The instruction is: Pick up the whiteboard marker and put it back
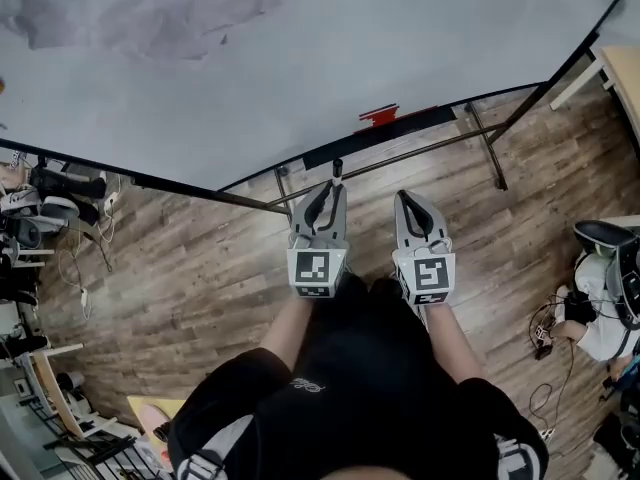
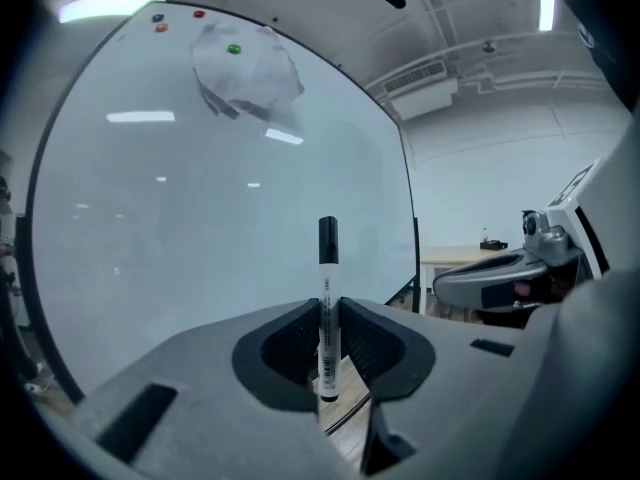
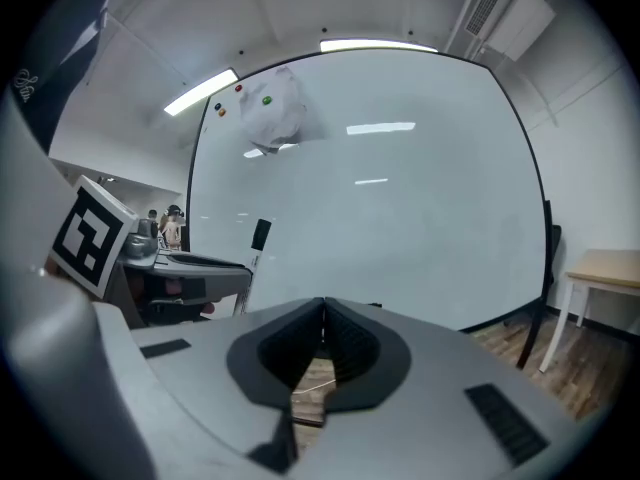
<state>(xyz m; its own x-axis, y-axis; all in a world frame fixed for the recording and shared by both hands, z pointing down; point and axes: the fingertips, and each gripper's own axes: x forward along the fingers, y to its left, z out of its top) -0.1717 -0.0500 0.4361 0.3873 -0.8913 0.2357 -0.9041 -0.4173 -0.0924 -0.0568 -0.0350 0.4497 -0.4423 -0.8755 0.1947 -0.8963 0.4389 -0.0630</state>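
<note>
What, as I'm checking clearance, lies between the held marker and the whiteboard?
Nothing: in the left gripper view only open air separates the marker from the whiteboard.

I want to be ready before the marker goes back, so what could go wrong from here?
The left gripper holds the marker by its lower half, cap end standing free, so a knock on the whiteboard might tilt it. The tray under the board looks narrow; a loose release could drop it to the wood floor.
</note>
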